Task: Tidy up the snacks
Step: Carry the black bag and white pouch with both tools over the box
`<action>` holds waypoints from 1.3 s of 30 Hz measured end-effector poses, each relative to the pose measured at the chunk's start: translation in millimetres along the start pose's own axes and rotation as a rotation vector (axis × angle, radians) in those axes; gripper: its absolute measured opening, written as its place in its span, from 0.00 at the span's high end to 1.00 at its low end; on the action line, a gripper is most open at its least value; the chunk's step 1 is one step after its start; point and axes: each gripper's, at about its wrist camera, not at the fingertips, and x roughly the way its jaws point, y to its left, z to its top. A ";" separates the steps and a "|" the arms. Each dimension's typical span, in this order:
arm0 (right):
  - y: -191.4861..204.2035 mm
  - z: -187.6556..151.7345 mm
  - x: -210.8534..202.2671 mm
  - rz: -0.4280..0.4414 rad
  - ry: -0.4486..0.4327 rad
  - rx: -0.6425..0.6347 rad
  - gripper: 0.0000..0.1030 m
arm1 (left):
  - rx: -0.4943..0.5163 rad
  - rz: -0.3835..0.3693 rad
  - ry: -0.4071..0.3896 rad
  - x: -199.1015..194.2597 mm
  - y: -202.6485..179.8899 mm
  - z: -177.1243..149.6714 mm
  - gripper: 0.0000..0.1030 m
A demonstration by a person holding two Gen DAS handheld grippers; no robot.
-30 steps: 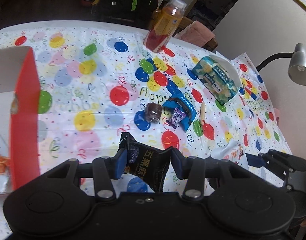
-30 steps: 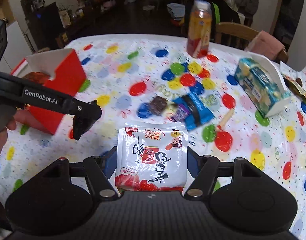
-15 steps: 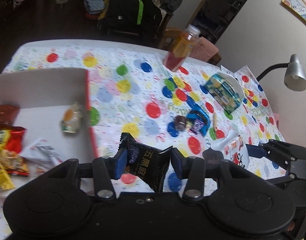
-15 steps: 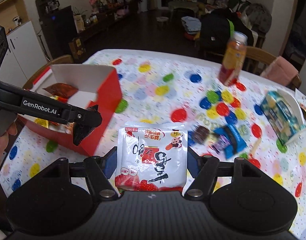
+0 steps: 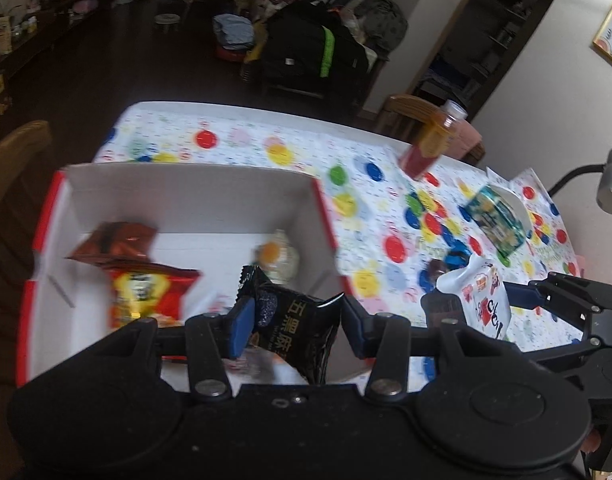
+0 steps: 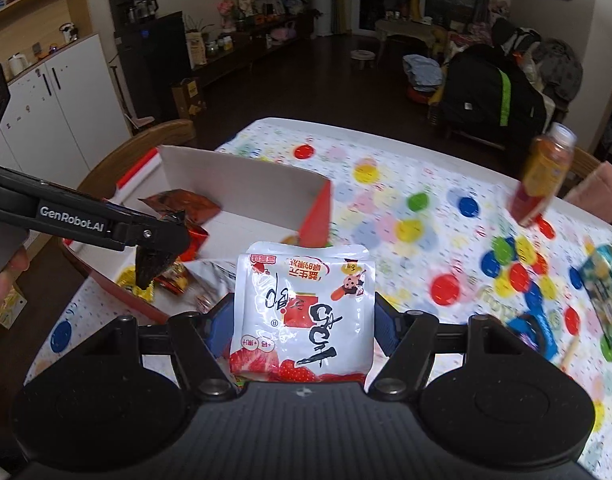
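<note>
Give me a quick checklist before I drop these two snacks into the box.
1. Left gripper shut on black packet: ok.
2. Right gripper shut on white pouch: ok.
3. Black packet over box: ok.
4. White pouch over box: not ok, it hangs beside the red wall.
5. Free floor in box beside the red bag: ok.
6. Grippers clear of each other: ok.

Table (image 6: 386,148) under balloon-print cloth. On it: red-and-white box (image 5: 194,188) at left; juice bottle (image 6: 542,180) toward far right; boxed snack pack (image 5: 494,220) and blue wrapper (image 6: 538,328) at right.
</note>
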 end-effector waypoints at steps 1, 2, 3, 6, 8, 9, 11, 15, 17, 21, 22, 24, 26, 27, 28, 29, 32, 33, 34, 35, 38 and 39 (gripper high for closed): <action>4.7 3.1 3.4 0.002 0.002 -0.004 0.34 | -0.004 0.005 -0.002 -1.9 6.5 0.4 0.56; 9.1 5.9 6.5 0.005 0.003 -0.008 0.34 | -0.007 0.010 -0.004 -3.9 12.9 0.4 0.56; 13.9 9.3 9.9 0.007 0.005 -0.012 0.34 | -0.010 0.016 -0.005 -5.7 19.2 0.6 0.56; 25.4 18.4 20.9 0.012 0.010 -0.023 0.34 | -0.022 0.032 -0.005 -8.1 36.7 1.2 0.56; 31.8 24.5 29.1 0.016 0.016 -0.028 0.34 | -0.030 0.045 -0.003 -8.8 47.8 1.2 0.56; 34.6 27.8 33.6 0.018 0.019 -0.031 0.34 | -0.032 0.050 -0.001 -8.7 53.0 0.6 0.56; 38.9 35.2 44.4 0.019 0.027 -0.038 0.34 | -0.036 0.068 0.001 -8.2 63.2 0.5 0.56; 47.2 47.2 67.5 0.025 0.048 -0.053 0.34 | -0.041 0.100 0.016 -4.9 82.6 -0.2 0.56; 51.5 52.5 79.4 0.025 0.056 -0.064 0.34 | -0.042 0.115 0.027 -2.3 91.1 -1.5 0.56; 56.6 59.9 102.2 0.017 0.070 -0.076 0.34 | -0.049 0.134 0.051 6.3 104.4 -3.4 0.56; 57.8 62.2 108.0 0.013 0.075 -0.077 0.34 | -0.051 0.138 0.057 8.4 107.1 -4.1 0.56; 59.6 65.7 119.8 0.006 0.087 -0.082 0.34 | -0.052 0.142 0.069 12.6 112.2 -5.4 0.56; 61.7 69.0 131.9 -0.001 0.101 -0.086 0.34 | -0.040 0.152 0.078 16.4 115.1 -6.3 0.56; 62.6 70.8 137.9 -0.004 0.107 -0.087 0.34 | -0.030 0.158 0.080 18.4 115.5 -6.5 0.56; 63.7 72.4 143.9 -0.006 0.112 -0.089 0.34 | -0.022 0.164 0.082 20.6 115.8 -6.8 0.56; 64.9 73.8 149.0 -0.008 0.115 -0.091 0.34 | -0.011 0.169 0.085 23.1 115.6 -6.3 0.56; 67.4 76.1 163.0 -0.011 0.128 -0.097 0.34 | 0.025 0.179 0.090 30.5 113.0 -6.0 0.56; 68.4 76.2 167.1 -0.013 0.135 -0.099 0.34 | 0.035 0.182 0.093 33.0 112.1 -6.4 0.56; 69.3 75.8 171.6 -0.017 0.144 -0.103 0.34 | 0.042 0.185 0.098 35.8 111.7 -6.7 0.56; 70.1 75.2 175.5 -0.018 0.153 -0.106 0.34 | 0.047 0.187 0.104 38.1 111.7 -7.2 0.56; 70.9 73.3 184.9 -0.021 0.173 -0.107 0.34 | 0.056 0.196 0.118 44.7 112.7 -8.5 0.56; 71.2 72.6 187.6 -0.021 0.177 -0.108 0.34 | 0.073 0.200 0.112 45.4 111.0 -8.8 0.56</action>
